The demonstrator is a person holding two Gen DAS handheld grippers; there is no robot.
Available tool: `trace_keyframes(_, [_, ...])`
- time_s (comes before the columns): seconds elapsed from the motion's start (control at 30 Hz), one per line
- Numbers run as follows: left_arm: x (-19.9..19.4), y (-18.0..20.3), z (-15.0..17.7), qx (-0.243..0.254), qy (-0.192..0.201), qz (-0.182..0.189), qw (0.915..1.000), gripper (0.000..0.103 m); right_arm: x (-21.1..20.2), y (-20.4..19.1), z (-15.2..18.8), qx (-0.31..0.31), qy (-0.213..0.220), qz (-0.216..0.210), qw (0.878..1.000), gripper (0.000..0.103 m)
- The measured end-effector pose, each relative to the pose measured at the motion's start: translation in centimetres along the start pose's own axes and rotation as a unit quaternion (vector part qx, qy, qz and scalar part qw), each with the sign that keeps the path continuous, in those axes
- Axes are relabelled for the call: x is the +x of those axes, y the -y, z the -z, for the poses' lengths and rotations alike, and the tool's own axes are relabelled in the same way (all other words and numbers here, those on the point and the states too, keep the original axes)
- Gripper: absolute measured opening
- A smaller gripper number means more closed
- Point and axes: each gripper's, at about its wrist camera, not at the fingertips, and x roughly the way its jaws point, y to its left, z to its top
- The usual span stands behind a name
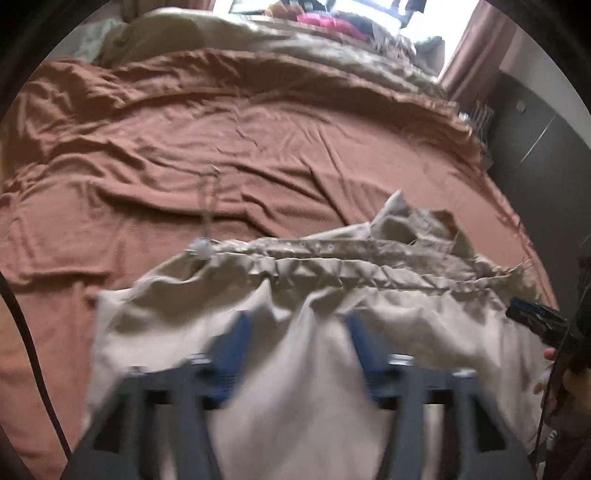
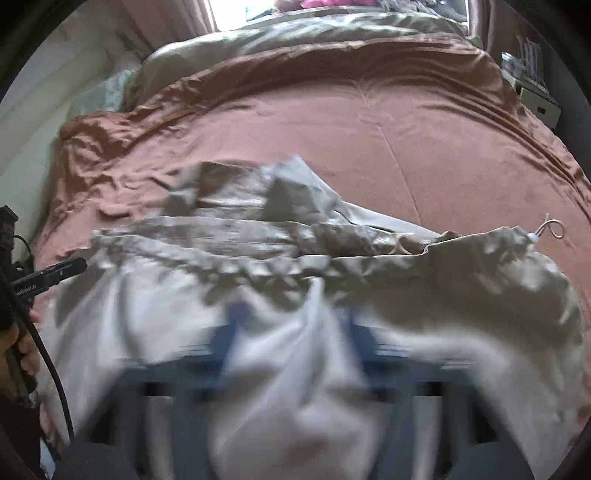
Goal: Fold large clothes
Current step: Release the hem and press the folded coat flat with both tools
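Note:
A large beige garment [image 1: 332,325] with a gathered drawstring hem lies spread on the rust-brown bed cover [image 1: 221,129]. Its cord ends in a white toggle [image 1: 201,251]. My left gripper [image 1: 297,332] hovers low over the near part of the garment. Its blue fingers [image 1: 236,332] stand wide apart, with a loose fold of cloth lying between them. In the right wrist view the same garment [image 2: 443,295] and its toggle [image 2: 532,237] show. My right gripper [image 2: 293,332] is also open, a slack ridge of cloth between its fingers [image 2: 232,332]. Both views are blurred near the jaws.
A beige duvet [image 1: 277,40] lies bunched at the far end of the bed, with coloured clothes [image 1: 332,22] by the bright window. A dark wardrobe [image 1: 535,155] stands at the right. A black cable [image 1: 26,332] hangs at the left. A white shelf unit [image 2: 535,96] stands beside the bed.

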Motion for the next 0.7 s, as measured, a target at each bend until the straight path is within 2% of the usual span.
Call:
trace_keyframes(0.23, [-6.7,-2.3,3.2,-0.028,0.026,0.001,0.9993,0.070,-5.1,-2.6,2.8,0.014,0.015,-0.008,1.000,0.086])
trace_keyframes(0.43, [-10.8,-4.9,7.1,-0.052,0.032,0.000,0.9981,0.070,-8.0,-5.3,6.3,0.009,0.004,-0.032,0.999,0.086])
trace_keyframes(0.5, [-12.0,-5.5,8.3,-0.061,0.036,0.003,0.9975,0.070,-8.9,-6.2,7.4,-0.001,0.000,-0.039,0.999,0.082])
trace_keyframes(0.63, [-14.1,-7.0,10.9,-0.074,0.043,0.003,0.9963,0.070,-10.6,-7.4,9.5,-0.020,-0.008,-0.046,0.999,0.066])
trace_keyframes(0.7, [-14.6,-7.8,12.0,-0.085,0.043,0.005,0.9955,0.070,-10.8,-7.8,10.5,-0.027,-0.014,-0.043,0.999,0.061])
